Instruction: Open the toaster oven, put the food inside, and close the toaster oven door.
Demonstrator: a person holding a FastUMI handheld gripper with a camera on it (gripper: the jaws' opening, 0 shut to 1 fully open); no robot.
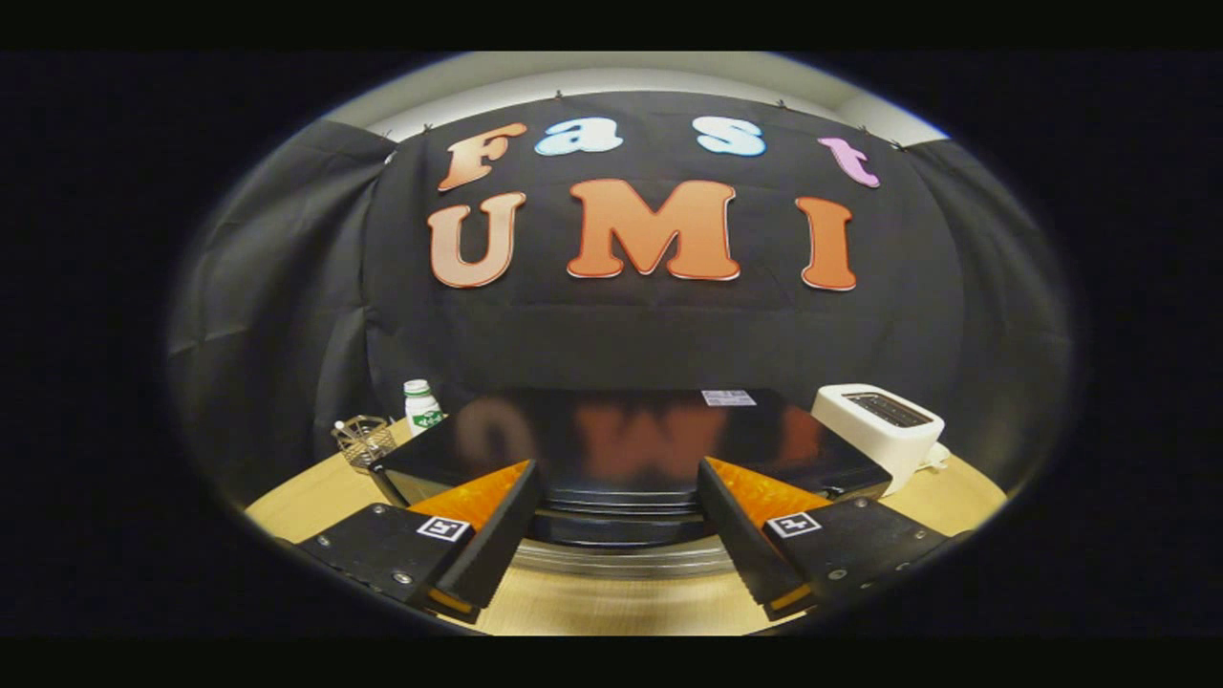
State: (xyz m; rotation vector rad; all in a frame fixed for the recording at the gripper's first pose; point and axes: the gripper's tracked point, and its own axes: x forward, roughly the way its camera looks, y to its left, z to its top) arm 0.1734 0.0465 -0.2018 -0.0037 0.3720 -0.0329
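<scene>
Here the tool (616, 535) hangs level, fingers spread wide, facing the toaster oven (631, 449) front.

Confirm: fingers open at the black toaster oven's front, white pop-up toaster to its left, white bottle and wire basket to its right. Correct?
Not quite: the sides are swapped. The gripper view shows the white pop-up toaster to the right of the black toaster oven, and the white bottle and wire basket to its left. The rest holds: the gripper is open, fingers spread at the oven's front.
</scene>
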